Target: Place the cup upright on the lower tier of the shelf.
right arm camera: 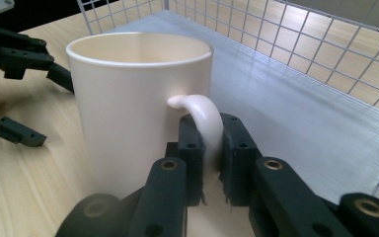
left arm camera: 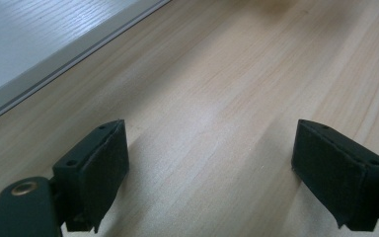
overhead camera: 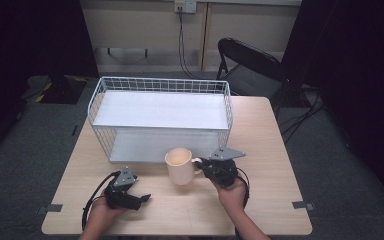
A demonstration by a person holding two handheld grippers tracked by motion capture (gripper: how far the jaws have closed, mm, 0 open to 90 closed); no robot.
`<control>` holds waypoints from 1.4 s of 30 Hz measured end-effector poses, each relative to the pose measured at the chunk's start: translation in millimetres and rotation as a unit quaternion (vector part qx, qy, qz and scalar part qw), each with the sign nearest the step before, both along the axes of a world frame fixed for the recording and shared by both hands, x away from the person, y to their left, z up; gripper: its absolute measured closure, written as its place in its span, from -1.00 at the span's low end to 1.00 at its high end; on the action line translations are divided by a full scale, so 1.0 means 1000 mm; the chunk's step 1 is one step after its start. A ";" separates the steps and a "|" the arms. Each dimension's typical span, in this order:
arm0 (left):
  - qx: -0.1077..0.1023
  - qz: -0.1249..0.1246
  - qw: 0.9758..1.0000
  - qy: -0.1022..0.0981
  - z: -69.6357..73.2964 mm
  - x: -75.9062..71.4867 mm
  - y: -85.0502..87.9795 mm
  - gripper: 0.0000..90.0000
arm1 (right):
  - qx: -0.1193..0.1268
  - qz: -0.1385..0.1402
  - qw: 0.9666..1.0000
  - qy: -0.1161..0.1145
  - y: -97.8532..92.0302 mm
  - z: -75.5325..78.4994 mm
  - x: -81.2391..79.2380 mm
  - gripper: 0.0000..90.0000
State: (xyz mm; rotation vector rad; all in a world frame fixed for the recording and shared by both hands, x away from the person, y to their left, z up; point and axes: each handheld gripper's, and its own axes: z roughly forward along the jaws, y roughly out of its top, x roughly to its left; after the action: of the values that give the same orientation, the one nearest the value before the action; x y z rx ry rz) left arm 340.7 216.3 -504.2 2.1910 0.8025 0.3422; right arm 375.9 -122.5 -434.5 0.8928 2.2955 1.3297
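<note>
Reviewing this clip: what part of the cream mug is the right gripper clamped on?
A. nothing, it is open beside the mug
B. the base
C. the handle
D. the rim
C. In the right gripper view, the right gripper has its two black jaws closed on either side of the mug's curved handle, well below the rim.

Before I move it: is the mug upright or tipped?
Upright. The mug stands with its rim level and open side up, the right tool shut on its handle. Its inside looks empty.
</note>
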 end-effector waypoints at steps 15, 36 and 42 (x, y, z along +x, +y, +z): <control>0.001 0.000 1.000 0.000 0.000 0.000 0.000 -0.69 | 0.001 -0.021 1.000 -0.014 0.005 0.002 0.009 0.81; 0.001 0.000 1.000 0.000 0.000 0.000 0.000 -0.69 | 0.023 -0.057 0.998 -0.025 0.014 -0.003 0.019 0.81; 0.001 0.000 1.000 0.000 0.000 0.000 0.000 -0.69 | 0.024 -0.070 0.997 -0.036 0.018 -0.004 0.024 0.81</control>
State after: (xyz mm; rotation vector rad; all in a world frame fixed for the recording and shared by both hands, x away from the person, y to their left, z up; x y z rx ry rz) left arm 340.7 216.3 -504.1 2.1924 0.8031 0.3427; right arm 400.3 -104.1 -438.0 0.9849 2.1147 1.3389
